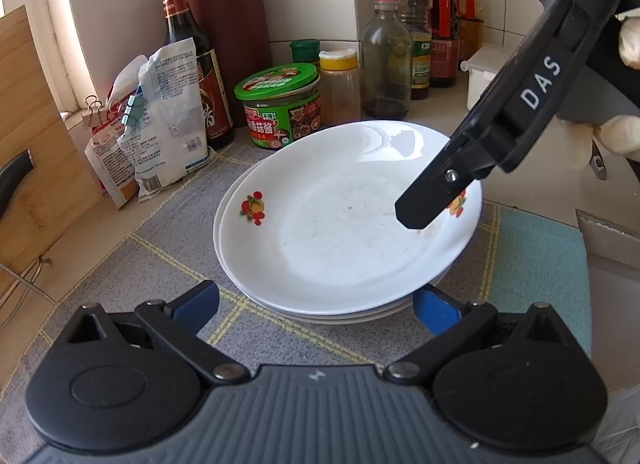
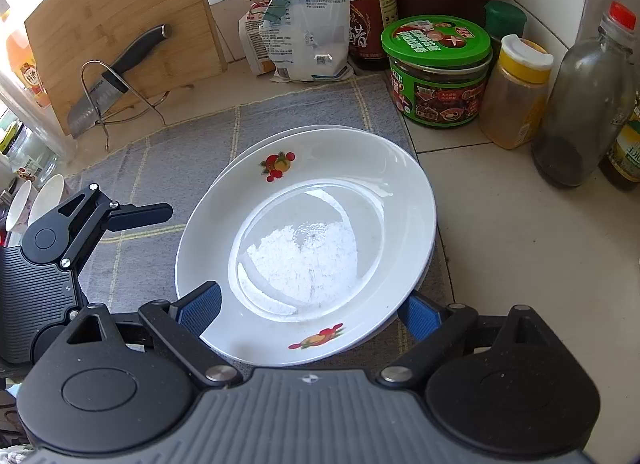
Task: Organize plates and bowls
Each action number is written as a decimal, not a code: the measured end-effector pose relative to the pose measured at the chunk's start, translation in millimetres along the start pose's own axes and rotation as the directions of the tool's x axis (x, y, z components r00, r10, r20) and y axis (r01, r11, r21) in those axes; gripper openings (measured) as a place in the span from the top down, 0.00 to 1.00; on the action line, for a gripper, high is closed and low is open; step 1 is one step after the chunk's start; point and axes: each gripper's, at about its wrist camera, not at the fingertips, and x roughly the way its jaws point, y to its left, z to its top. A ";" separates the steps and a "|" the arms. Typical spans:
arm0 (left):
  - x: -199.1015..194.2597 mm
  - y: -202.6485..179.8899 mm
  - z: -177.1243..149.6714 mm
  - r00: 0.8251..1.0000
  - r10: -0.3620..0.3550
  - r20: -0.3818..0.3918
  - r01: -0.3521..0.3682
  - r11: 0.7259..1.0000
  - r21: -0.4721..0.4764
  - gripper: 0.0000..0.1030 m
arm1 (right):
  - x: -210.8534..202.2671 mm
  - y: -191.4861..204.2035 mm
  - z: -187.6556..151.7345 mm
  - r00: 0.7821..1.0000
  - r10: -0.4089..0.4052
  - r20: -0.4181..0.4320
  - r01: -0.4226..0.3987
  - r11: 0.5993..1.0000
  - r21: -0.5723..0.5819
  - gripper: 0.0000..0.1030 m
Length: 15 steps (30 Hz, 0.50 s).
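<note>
A stack of white plates [image 1: 344, 223] with fruit decals sits on a grey checked mat [image 1: 160, 248]. The top plate [image 2: 312, 240] lies slightly askew on the ones beneath. My right gripper [image 2: 310, 298] is open, its blue pads [image 2: 200, 310] spread wide on either side of the top plate's near rim. In the left wrist view its black finger [image 1: 432, 199] hangs over the plate's right rim. My left gripper [image 1: 314, 296] is open too, level with the stack's near edge and holding nothing. One of its fingers [image 2: 140, 211] points at the stack from the left, apart from it. White bowls [image 2: 28, 203] stand on edge at the far left.
Behind the mat stand a green-lidded jar [image 2: 440, 71], a yellow-capped spice jar [image 2: 516, 91], sauce bottles [image 1: 416, 35], clipped bags [image 2: 304, 23] and a dark red knife block [image 1: 232, 23]. A cleaver [image 2: 116, 79] leans in a wire rack against a wooden cutting board [image 2: 120, 3]. A teal cloth [image 1: 536, 264] lies right of the mat.
</note>
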 end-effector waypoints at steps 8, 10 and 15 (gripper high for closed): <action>-1.6 0.4 -2.5 1.000 0.012 0.000 -0.012 1.000 -0.009 0.01 | 0.8 3.2 -3.2 0.999 -0.049 -0.007 0.048 0.998 -0.030 0.06; -2.8 -0.1 -3.8 1.000 0.013 -0.001 -0.013 1.000 -0.009 0.01 | -3.0 4.7 -4.1 0.998 -0.053 0.018 0.053 0.998 -0.046 0.03; -16.1 6.9 -1.2 0.998 0.029 0.051 -0.026 0.998 -0.062 0.01 | -18.7 18.0 -3.8 0.992 -0.065 0.105 0.079 0.988 -0.132 0.00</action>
